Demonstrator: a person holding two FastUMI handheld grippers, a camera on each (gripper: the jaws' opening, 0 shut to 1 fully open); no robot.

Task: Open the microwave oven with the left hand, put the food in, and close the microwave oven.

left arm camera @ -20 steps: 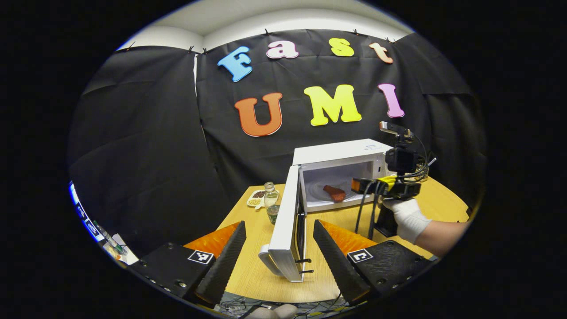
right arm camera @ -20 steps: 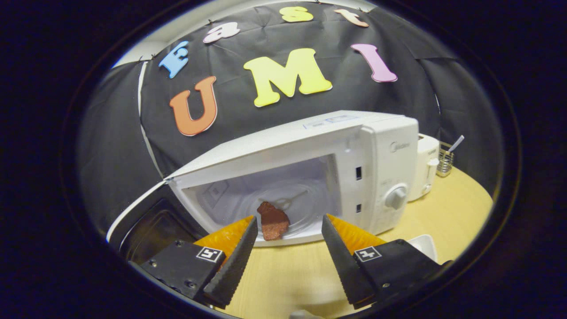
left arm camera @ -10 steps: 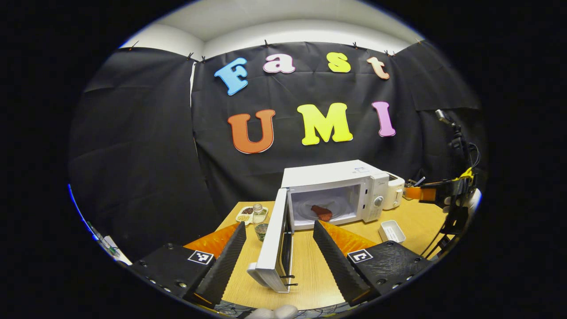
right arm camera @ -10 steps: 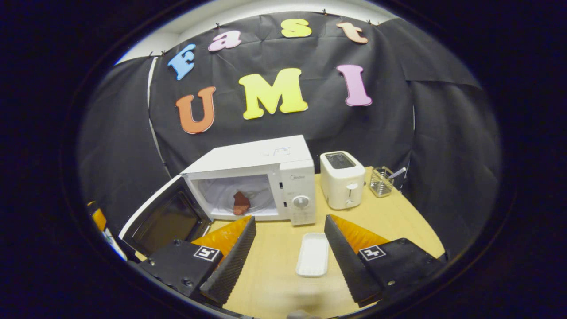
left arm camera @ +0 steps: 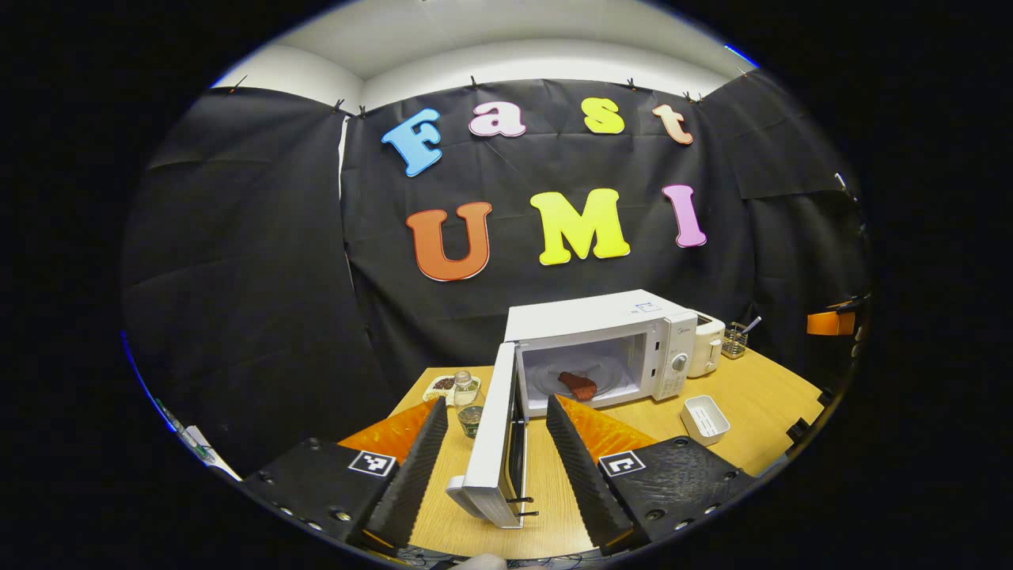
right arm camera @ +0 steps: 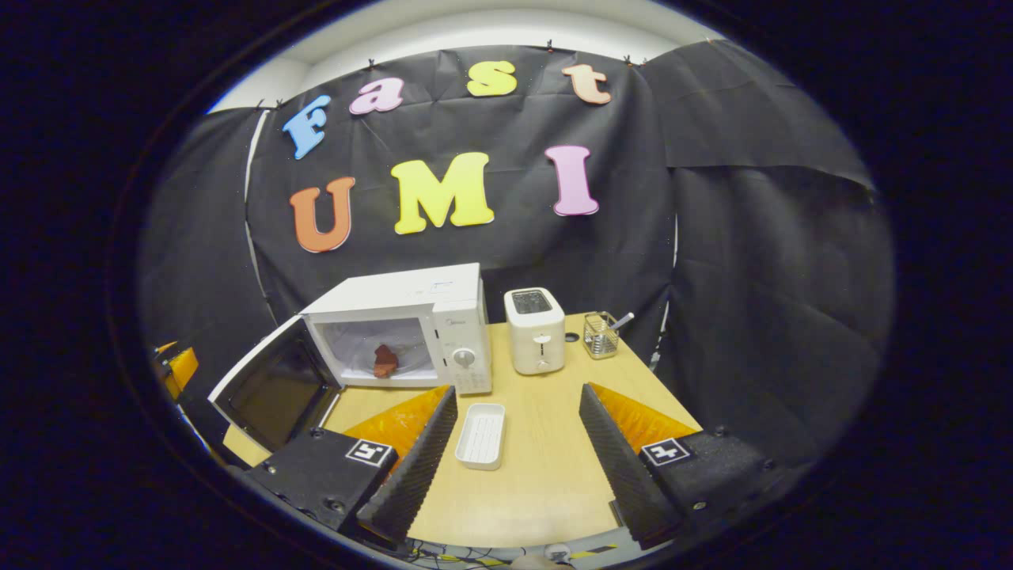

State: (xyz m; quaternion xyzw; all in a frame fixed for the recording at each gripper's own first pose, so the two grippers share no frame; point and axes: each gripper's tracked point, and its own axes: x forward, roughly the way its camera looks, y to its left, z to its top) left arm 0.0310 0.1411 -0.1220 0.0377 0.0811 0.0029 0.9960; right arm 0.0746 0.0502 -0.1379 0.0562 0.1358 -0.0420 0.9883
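- From the left gripper view, at the far left of the wooden table (left arm camera: 760, 396) sits a small dish of seeds (left arm camera: 442, 386), with a clear glass jar (left arm camera: 465, 389) just beside it and a little glass (left arm camera: 470, 418) in front of the jar.
- The left gripper (left arm camera: 496, 463) has its jaws spread wide and grasps nothing; the edge of the microwave door (left arm camera: 495, 443) stands between the two fingers, but I cannot tell whether either finger touches it.
- The door hangs swung wide out from the left side of the white microwave (left arm camera: 595, 317), its latch hooks sticking out near the bottom edge.
- Inside the lit cavity the food (left arm camera: 578, 385), a reddish-brown piece, lies on the turntable, well inside the opening.
- To the right of the microwave stands a white toaster (left arm camera: 707, 342), then a wire cup (left arm camera: 736, 339) with a utensil in it.
- A white empty tray (left arm camera: 704, 418) lies on the table in front of the microwave's control panel.
- In the right gripper view the same row reads left to right: open door (right arm camera: 273, 388), microwave (right arm camera: 404, 297) with the food (right arm camera: 385, 360) inside, toaster (right arm camera: 536, 331), wire cup (right arm camera: 601, 336).
- The right gripper (right arm camera: 518, 459) is released too, jaws wide apart and bare, above the table's near edge; the tray (right arm camera: 481, 435) lies just by its left finger, apart from it.
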